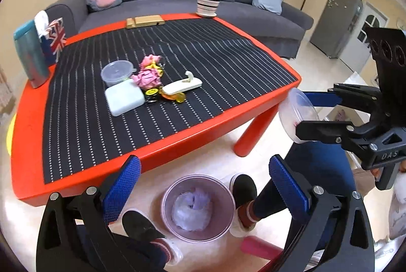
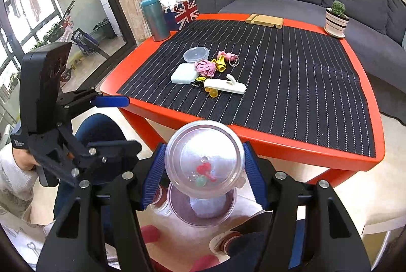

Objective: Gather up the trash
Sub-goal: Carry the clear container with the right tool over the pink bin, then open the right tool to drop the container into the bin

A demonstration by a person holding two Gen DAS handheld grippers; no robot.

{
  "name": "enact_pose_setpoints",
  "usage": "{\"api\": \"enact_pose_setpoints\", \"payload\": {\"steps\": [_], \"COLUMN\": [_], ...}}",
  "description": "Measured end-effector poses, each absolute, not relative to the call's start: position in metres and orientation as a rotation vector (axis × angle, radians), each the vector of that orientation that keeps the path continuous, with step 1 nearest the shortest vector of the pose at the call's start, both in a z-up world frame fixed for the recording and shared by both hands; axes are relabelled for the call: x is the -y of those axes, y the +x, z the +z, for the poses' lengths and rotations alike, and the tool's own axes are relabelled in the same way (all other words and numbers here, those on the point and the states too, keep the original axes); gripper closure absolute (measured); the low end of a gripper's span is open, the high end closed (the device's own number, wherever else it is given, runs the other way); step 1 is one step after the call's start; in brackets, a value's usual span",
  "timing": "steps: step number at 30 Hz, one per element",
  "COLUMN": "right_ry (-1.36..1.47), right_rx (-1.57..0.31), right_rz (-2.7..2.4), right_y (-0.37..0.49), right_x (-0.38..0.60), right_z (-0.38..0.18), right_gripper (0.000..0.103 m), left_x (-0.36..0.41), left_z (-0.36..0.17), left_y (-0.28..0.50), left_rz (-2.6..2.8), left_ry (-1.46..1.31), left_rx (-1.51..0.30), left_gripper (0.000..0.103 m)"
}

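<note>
My right gripper [image 2: 204, 170] is shut on a clear plastic container [image 2: 204, 152] with small red and green bits inside, held tilted above a pink trash bin [image 2: 177, 211] on the floor. The container also shows in the left wrist view [image 1: 295, 114], between the right gripper's fingers [image 1: 322, 99]. My left gripper [image 1: 203, 185] is open and empty, above the bin [image 1: 198, 207], which holds crumpled pale plastic. On the table lie a clear lid [image 1: 116, 71], crumpled pink paper [image 1: 147, 78], yellow and pink balloons [image 2: 220, 61] and a pale box [image 1: 125, 99].
The red table [image 1: 177, 142] carries a striped black mat, a white hook plate [image 1: 182, 85], a teal flask [image 1: 30, 54], a flag tissue box [image 1: 54, 40], a wooden stand [image 1: 146, 21] and a potted cactus [image 1: 208, 2]. A grey sofa stands behind. The person's feet flank the bin.
</note>
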State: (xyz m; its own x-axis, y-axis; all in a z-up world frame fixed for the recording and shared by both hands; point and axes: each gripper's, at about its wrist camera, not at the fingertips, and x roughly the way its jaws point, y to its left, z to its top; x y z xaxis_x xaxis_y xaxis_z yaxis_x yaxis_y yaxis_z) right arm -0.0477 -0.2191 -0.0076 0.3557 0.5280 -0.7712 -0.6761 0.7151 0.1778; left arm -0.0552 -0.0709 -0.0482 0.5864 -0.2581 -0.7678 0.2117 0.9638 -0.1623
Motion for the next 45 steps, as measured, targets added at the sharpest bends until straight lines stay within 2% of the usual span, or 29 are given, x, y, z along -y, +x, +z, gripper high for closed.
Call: {"api": "enact_pose_setpoints", "payload": {"steps": [29, 30, 31, 32, 45], "right_ry": [-0.193, -0.191, -0.192, -0.190, -0.180], "right_rx": [-0.950, -0.950, -0.950, -0.943, -0.943], "right_rz": [0.874, 0.879, 0.880, 0.875, 0.820], "right_y": [-0.060, -0.060, -0.060, -0.060, -0.054], "right_x": [0.188, 0.187, 0.186, 0.186, 0.194], "right_z": [-0.016, -0.016, -0.016, -0.015, -0.017], "right_gripper": [0.042, 0.041, 0.024, 0.012, 0.006], "left_x": [0.023, 0.022, 0.021, 0.020, 0.025], "left_z": [-0.029, -0.029, -0.029, -0.029, -0.033], "left_y": [-0.081, -0.081, -0.082, -0.081, -0.078], "left_rz": [-0.151, -0.150, -0.149, -0.147, -0.164], "left_ry": [-0.107, -0.107, -0.107, -0.108, -0.103], "left_rx": [-0.822, -0.822, -0.821, -0.820, -0.837], "left_gripper": [0.006, 0.006, 0.006, 0.006, 0.006]}}
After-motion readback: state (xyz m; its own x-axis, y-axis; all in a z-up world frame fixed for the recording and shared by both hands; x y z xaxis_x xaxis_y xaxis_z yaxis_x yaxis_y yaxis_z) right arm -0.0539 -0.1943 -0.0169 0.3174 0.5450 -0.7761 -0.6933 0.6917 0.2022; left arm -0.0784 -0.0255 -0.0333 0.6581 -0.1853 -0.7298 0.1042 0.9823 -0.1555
